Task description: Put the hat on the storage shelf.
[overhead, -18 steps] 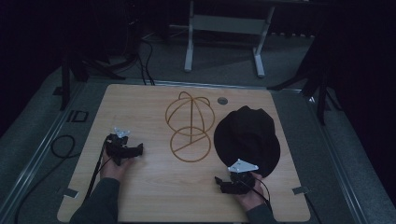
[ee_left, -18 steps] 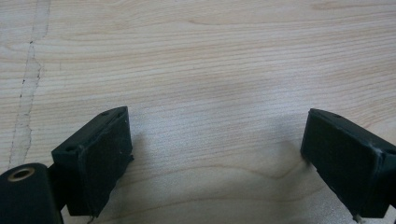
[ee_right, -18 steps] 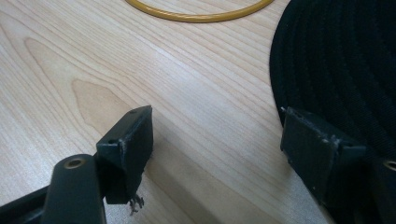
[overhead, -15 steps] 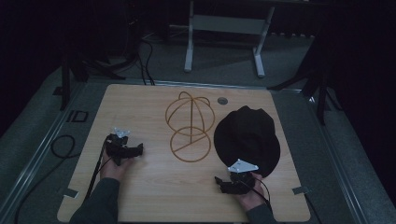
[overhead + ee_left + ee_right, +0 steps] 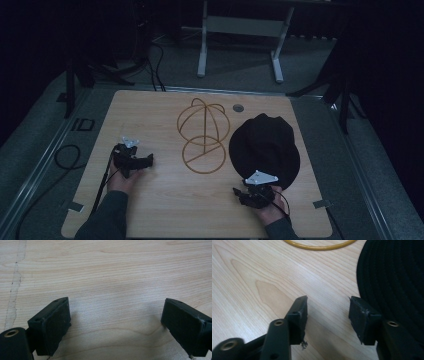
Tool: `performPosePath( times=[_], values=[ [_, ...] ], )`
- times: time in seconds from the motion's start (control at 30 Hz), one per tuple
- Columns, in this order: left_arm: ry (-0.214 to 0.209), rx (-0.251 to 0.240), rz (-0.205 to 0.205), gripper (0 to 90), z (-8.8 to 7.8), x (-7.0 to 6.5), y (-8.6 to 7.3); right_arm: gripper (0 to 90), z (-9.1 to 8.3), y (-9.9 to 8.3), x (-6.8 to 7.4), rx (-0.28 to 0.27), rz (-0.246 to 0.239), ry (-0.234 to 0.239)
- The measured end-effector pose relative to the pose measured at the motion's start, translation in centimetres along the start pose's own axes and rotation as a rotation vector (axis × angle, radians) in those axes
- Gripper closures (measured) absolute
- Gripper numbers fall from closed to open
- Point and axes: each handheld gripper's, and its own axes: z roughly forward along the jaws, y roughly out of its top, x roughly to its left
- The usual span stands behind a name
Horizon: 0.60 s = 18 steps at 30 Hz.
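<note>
The room is dim, and a pale wooden worktop (image 5: 165, 210) sits lit in the middle of it. Near its centre stands a gold wire hat stand (image 5: 203, 135), a domed cage of hoops rising on a stem from a round ring base that lies flat on the wood. Just to the right of it lies a black brimmed hat (image 5: 265, 145), crown up, its brim close to the ring base; I cannot tell whether they touch.

The person's left hand (image 5: 122, 179) holds the left hand-held gripper (image 5: 148, 160) low over the wood on the left side, well apart from the stand. In the left gripper view its 2 black pads (image 5: 53, 326) are spread wide, released, with bare wood grain between them.

The right hand (image 5: 270, 212) holds the right hand-held gripper (image 5: 239, 194) near the front edge, just at the near brim of the hat. A grey 3-cornered plate (image 5: 260, 177) tops it. In the right gripper view, this hand-held gripper (image 5: 328, 308) has its jaws parted with nothing between them but wood; the hat (image 5: 392, 277) lies just beside its right jaw, and a curve of the stand's gold ring (image 5: 319, 246) shows at the top.

Behind the worktop stands a white metal frame (image 5: 240, 35) on the grey floor, with dark cables (image 5: 65, 157) trailing at the left.
</note>
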Motion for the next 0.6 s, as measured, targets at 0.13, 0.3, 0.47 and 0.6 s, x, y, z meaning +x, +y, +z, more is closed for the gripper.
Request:
performPosePath(
  times=[0.13,0.3,0.47,0.6],
  values=[
    [0.000,-0.001,0.000,9.0,0.0,0.0,0.0,54.6,-0.2,0.2,-0.2,0.004,-0.012,-0.002],
    [0.000,0.001,0.005,9.0,0.0,0.0,0.0,58.5,-1.3,0.6,-0.6,0.000,-0.022,-0.036],
    [0.000,0.000,0.004,9.0,0.0,0.0,0.0,60.3,-2.8,0.4,-1.4,0.002,-0.022,-0.070],
    [0.000,0.000,0.004,9.0,0.0,0.0,0.0,60.8,-3.6,0.2,-1.9,0.000,-0.016,-0.089]
  ],
)
